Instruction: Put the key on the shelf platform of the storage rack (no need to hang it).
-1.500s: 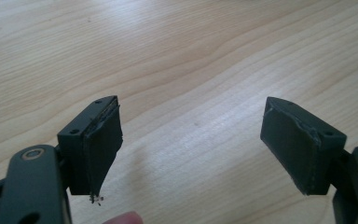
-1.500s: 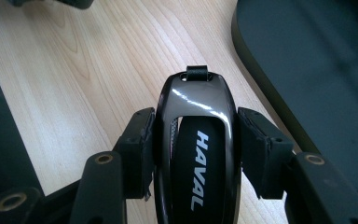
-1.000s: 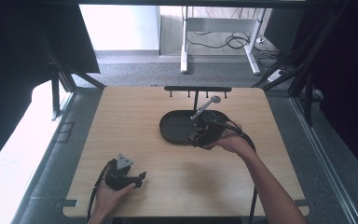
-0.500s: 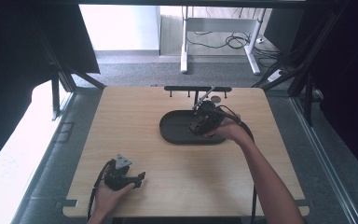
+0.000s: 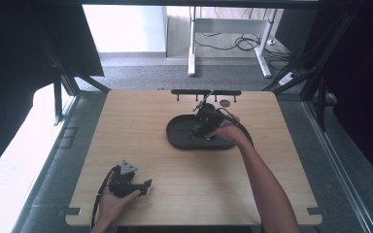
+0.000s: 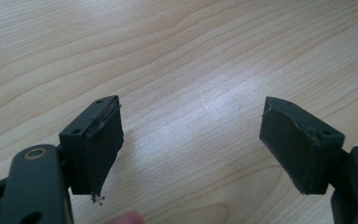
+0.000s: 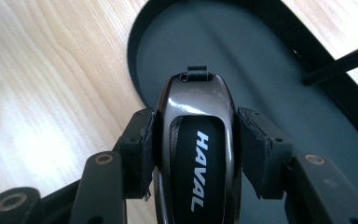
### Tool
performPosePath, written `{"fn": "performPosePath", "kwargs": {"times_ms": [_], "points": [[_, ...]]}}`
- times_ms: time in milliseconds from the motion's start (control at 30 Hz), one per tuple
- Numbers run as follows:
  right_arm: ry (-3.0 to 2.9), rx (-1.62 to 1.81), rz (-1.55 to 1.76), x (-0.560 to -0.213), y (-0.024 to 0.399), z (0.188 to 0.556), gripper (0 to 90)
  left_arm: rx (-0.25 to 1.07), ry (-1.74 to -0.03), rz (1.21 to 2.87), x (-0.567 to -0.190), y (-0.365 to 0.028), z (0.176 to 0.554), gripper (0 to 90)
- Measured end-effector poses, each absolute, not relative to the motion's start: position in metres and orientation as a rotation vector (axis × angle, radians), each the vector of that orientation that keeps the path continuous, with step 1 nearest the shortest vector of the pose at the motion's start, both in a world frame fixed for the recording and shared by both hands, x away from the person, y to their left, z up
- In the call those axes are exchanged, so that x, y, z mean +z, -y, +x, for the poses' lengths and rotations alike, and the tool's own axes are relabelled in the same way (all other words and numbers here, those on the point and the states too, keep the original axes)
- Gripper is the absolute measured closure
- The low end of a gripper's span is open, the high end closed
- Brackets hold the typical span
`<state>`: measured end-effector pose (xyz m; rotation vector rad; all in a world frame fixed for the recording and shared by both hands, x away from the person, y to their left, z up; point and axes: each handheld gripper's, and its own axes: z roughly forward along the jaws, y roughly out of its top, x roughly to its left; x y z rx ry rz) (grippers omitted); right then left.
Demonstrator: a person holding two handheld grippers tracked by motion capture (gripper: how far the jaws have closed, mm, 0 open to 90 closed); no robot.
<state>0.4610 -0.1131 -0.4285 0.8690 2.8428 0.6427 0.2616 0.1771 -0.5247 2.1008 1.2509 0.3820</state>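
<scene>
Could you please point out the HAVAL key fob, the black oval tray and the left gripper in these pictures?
HAVAL key fob (image 7: 196, 154): right gripper view, on its lettered black face.
Black oval tray (image 5: 177, 133): high view, on its bare left floor.
Left gripper (image 6: 191, 140): left gripper view, midway between its open jaws.

- Car key fob: glossy dark, rounded shell, white "HAVAL" lettering along its black centre panel, small loop at its far end; clamped on both sides, held above the tray.
- Tray: black, oval, shallow-rimmed, lying on the tabletop's far middle.

text: "HAVAL" | white letters | on key fob
</scene>
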Motion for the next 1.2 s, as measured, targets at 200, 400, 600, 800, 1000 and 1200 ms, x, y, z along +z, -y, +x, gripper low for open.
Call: {"fn": "performPosePath", "kwargs": {"times_ms": [200,400,600,800,1000,1200], "points": [[-2.843,0.587,0.864,-0.448,0.114,0.469,49.6,0.381,-1.256,2.107,-0.526,-0.180,0.261,21.6],[-2.815,0.545,0.840,-0.458,0.117,0.473,49.5,0.382,-1.252,2.117,-0.526,-0.178,0.260,21.6],[-2.814,0.502,0.839,-0.468,0.123,0.475,49.5,0.375,-1.247,2.128,-0.528,-0.177,0.260,21.5],[-2.818,0.475,0.863,-0.483,0.132,0.479,49.4,0.364,-1.252,2.128,-0.528,-0.177,0.261,21.5],[-2.808,0.442,0.880,-0.490,0.136,0.483,49.2,0.363,-1.259,2.124,-0.528,-0.177,0.260,21.5],[-2.805,0.369,0.913,-0.502,0.138,0.484,48.4,0.364,-1.259,2.123,-0.528,-0.179,0.260,21.5]]}}
